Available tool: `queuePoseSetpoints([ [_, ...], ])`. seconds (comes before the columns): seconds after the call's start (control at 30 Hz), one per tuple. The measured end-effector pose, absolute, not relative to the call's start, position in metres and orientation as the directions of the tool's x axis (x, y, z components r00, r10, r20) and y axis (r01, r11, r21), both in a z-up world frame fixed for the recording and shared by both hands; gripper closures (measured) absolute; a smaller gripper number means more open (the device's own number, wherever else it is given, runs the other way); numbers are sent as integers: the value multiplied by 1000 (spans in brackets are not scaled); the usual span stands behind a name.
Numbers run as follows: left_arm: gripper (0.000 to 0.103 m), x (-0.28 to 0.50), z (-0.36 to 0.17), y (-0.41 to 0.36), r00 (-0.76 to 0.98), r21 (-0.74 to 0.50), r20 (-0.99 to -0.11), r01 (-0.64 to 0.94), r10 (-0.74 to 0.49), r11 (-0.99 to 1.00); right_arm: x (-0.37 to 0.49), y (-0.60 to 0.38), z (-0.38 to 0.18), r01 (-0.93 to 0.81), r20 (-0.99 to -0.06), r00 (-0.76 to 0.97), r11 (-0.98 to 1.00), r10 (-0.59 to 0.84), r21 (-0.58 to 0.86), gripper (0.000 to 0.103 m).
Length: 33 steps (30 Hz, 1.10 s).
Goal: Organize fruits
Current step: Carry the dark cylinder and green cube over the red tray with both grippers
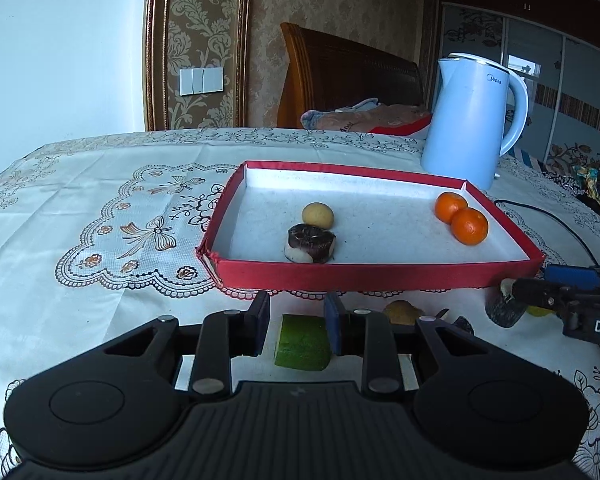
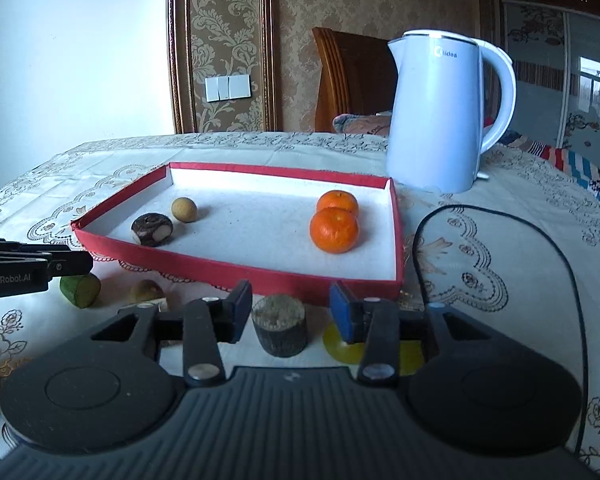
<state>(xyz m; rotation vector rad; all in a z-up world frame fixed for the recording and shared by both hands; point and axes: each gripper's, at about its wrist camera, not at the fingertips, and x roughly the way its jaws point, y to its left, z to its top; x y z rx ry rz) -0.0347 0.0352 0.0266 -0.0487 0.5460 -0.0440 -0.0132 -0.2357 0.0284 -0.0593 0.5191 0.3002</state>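
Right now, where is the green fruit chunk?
In the left wrist view the green fruit chunk lies on the tablecloth between the left gripper fingers, just in front of the red tray and outside it.

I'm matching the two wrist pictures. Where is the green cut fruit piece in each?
Left wrist view: green cut fruit piece at bottom centre, between the left hand-held gripper's fingers.
Right wrist view: it lies at far left, just below that gripper.
Shared landmark: the red-walled cardboard tray directly behind it.
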Motion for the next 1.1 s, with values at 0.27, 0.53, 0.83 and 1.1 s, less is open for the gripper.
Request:
queuePoseSetpoints([
  [0.27, 74, -41, 26, 31, 857, -24, -512, 51, -56, 998, -19, -225, 19, -319, -504, 828, 946, 245, -63, 33],
  [0.53, 42, -42, 21, 25, 861, 34, -508, 61, -35, 998, -1, -199, 15, -331, -512, 837, 924, 194, -192, 37],
  [0.83, 54, -22, 7, 31, 803, 24, -596, 47, -24, 999, 2, -189, 13, -344, -505, 845, 902, 176, -262, 71],
  [1.1, 75, -27, 8, 22, 816, 62, -577, 76, -27, 995, 0, -198, 14, -333, -490, 851, 916, 190, -224, 75],
])
